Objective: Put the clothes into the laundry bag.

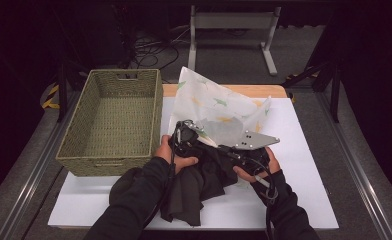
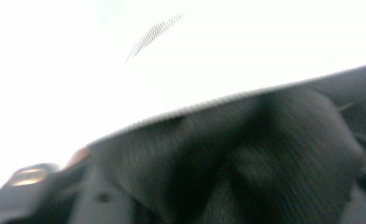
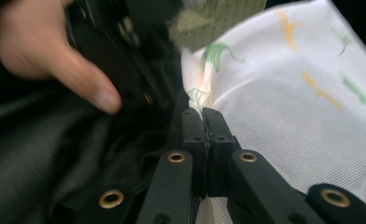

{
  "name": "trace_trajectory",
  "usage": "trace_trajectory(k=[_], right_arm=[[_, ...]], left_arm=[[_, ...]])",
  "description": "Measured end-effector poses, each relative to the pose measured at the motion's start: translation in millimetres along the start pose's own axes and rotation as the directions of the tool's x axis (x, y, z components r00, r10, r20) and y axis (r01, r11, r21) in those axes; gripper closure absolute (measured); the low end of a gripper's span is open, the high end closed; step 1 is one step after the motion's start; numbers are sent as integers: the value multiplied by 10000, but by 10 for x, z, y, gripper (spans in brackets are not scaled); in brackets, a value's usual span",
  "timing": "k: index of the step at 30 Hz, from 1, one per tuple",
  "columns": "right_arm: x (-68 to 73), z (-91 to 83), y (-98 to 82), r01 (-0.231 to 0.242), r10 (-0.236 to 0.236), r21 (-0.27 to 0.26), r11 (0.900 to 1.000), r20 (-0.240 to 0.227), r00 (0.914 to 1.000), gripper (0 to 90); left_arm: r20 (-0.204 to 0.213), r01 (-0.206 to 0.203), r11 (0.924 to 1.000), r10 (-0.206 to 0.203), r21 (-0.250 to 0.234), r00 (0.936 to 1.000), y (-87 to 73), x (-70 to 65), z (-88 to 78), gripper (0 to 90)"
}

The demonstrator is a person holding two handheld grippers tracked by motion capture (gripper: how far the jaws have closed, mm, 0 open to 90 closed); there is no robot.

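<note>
White mesh bag [image 1: 219,107] with green and orange prints sits mid-tabletop [image 1: 304,150], its far edge lifted, just right of the woven basket [image 1: 111,120]. Dark garment [image 1: 199,185] lies bunched at the bag's near side, draping toward the tabletop's near edge.

Right claw [image 3: 202,112]: jaws together, pinching a gathered edge of the mesh bag at the tips. In the high view it sits at the bag's near edge [image 1: 234,150], under its grey three-cornered plate [image 1: 256,141].

Left claw [image 1: 184,135]: over the garment by the bag's near-left corner, with the left hand [image 1: 171,155] gripping its body. Left gripper view is motion-blurred: dark fabric [image 2: 246,158] below, white mesh [image 2: 172,56] above. Can't tell from the pictures whether its jaws are apart or clamped on anything.

Right gripper view also catches the left hand's thumb [image 3: 97,95] against the black body of the left claw, dark garment [image 3: 41,154] below it.
</note>
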State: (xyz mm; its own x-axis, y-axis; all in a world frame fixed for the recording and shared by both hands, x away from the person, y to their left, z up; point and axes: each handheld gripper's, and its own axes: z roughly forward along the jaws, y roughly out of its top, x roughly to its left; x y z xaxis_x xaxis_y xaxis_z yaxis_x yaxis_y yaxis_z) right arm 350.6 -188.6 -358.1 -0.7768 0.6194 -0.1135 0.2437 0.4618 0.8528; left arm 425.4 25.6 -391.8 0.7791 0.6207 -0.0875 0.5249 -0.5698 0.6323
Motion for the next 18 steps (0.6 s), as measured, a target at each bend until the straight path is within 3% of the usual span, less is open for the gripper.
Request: trace_trajectory(k=[2, 3, 4, 5, 7, 10, 13, 18], right_arm=[[-19, 37, -45, -61, 61, 167, 9998, 23, 10000, 893], [-30, 48, -60, -79, 77, 241, 9997, 62, 10000, 893], [-35, 51, -66, -110, 107, 269, 9996, 104, 9999, 893], [-35, 51, -66, -110, 107, 269, 9996, 104, 9999, 893], [-37, 45, -70, -44, 37, 325, 9995, 202, 9998, 893], [-44, 42, -78, -26, 18, 359, 9994, 242, 9997, 893], [-42, 43, -82, -55, 45, 388, 9992, 254, 9997, 893], [-24, 44, -78, 0, -10, 426, 9991, 219, 9998, 893]], left_arm=[[30, -277, 9990, 278, -346, 9996, -14, -15, -76, 397], [18, -363, 9985, 364, -398, 9993, -27, -35, -117, 349], [-21, -767, 9960, 767, -458, 9971, -56, -65, -197, 304], [-21, -767, 9960, 767, -458, 9971, -56, -65, -197, 238], [149, -1200, 9918, 1207, -436, 9926, -110, -107, -305, 188], [18, -1999, 9773, 2005, -703, 9797, -283, -159, -563, 146], [290, -2508, 9644, 2539, -845, 9668, -526, -199, -760, 125], [455, -3024, 9482, 3078, -975, 9504, -928, -254, -805, 117]])
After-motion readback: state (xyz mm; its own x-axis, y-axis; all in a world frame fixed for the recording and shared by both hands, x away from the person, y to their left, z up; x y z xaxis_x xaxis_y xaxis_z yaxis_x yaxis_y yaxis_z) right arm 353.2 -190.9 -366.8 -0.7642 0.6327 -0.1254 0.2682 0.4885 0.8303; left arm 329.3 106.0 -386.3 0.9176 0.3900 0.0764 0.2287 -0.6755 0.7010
